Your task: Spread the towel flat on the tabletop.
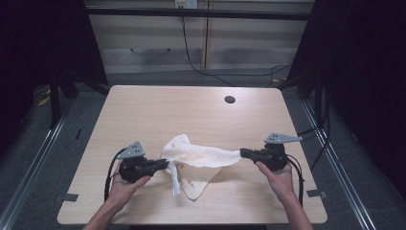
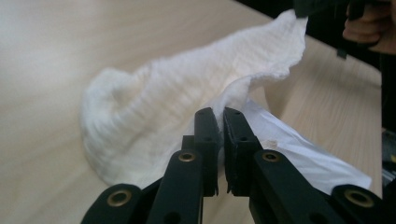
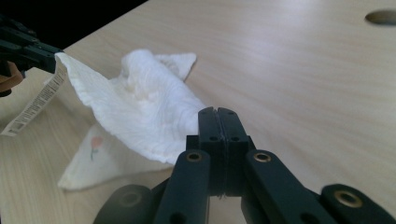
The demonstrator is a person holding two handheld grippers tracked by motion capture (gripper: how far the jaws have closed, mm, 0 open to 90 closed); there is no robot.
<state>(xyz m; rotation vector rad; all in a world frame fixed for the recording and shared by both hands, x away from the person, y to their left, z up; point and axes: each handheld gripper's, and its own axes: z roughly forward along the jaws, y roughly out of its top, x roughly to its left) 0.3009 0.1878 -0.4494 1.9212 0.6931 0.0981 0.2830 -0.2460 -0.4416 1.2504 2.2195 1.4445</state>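
Note:
A white textured cloth (image 1: 198,158) hangs stretched between both grippers above the wooden table (image 1: 158,110); its lower part still rests on the table. My left gripper (image 1: 166,164) is shut on the cloth's left corner, where a white label (image 3: 35,107) dangles. My right gripper (image 1: 242,153) is shut on the right corner. In the left gripper view the jaws (image 2: 222,116) pinch an edge of the cloth (image 2: 154,107). In the right gripper view the jaws (image 3: 217,114) close on the cloth (image 3: 140,107), which has a small flower print (image 3: 95,142).
A round cable hole (image 1: 230,99) lies in the table's far right part. Dark frames and rails flank the table on both sides. Cables run across the floor behind it.

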